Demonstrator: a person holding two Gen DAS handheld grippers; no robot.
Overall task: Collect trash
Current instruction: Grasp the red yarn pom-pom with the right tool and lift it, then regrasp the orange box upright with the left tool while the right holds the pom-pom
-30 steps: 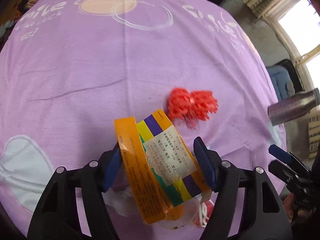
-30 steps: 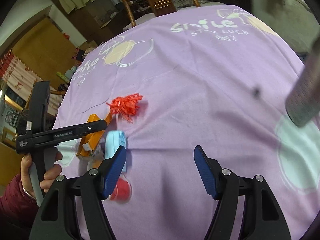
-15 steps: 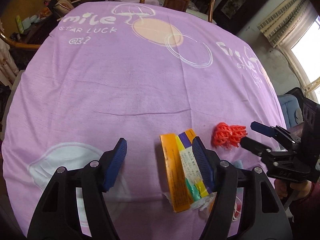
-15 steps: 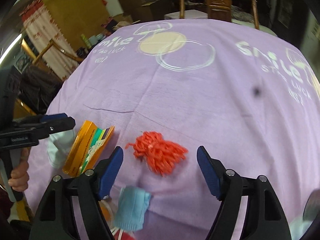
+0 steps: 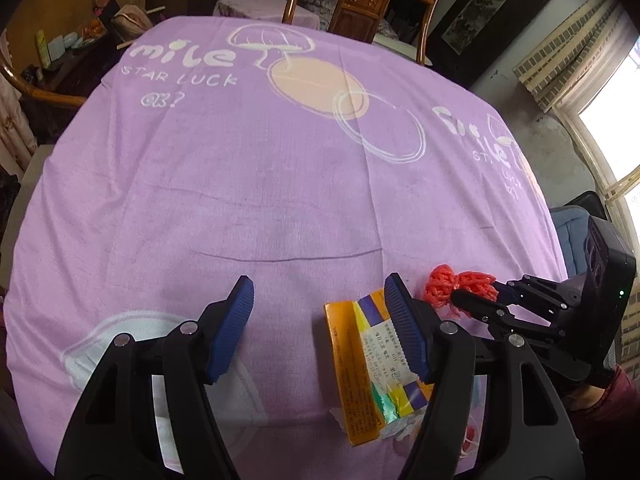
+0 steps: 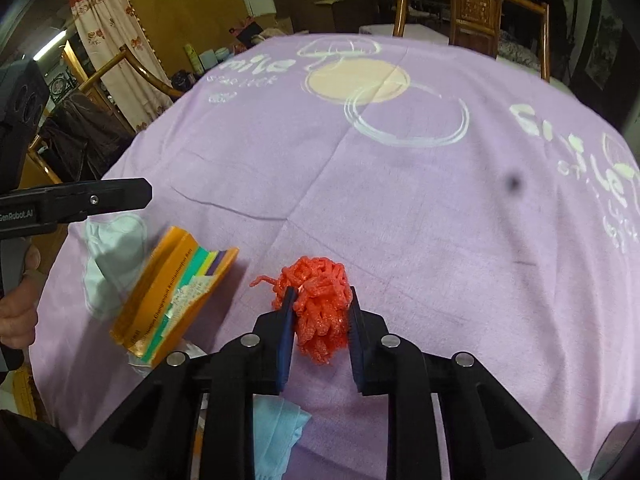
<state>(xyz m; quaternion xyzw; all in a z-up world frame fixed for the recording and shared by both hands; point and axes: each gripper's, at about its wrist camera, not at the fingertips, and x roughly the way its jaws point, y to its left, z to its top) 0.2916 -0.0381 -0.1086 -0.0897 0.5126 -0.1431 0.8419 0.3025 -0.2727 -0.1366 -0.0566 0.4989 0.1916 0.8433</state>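
A red foam net [image 6: 318, 308] lies on the purple tablecloth [image 6: 400, 208]. My right gripper [image 6: 320, 300] is shut on it, its blue pads pressed against both sides. The net also shows in the left wrist view [image 5: 448, 286], with the right gripper [image 5: 486, 296] on it. An orange box with coloured stripes and a paper label [image 5: 374, 368] lies on the cloth beside the net; it also shows in the right wrist view [image 6: 172, 294]. My left gripper [image 5: 320, 320] is open and empty, just above the cloth, its right finger over the box's edge.
A pale blue cloth piece [image 6: 280, 428] and crumpled white plastic [image 5: 394, 432] lie at the near table edge. Wooden chairs [image 5: 360, 4] stand at the far side. Cluttered furniture and a curtain [image 6: 112, 48] are to the left.
My left gripper let go of the orange box, opened and drew back left. My right gripper swung over to the red net and closed on it.
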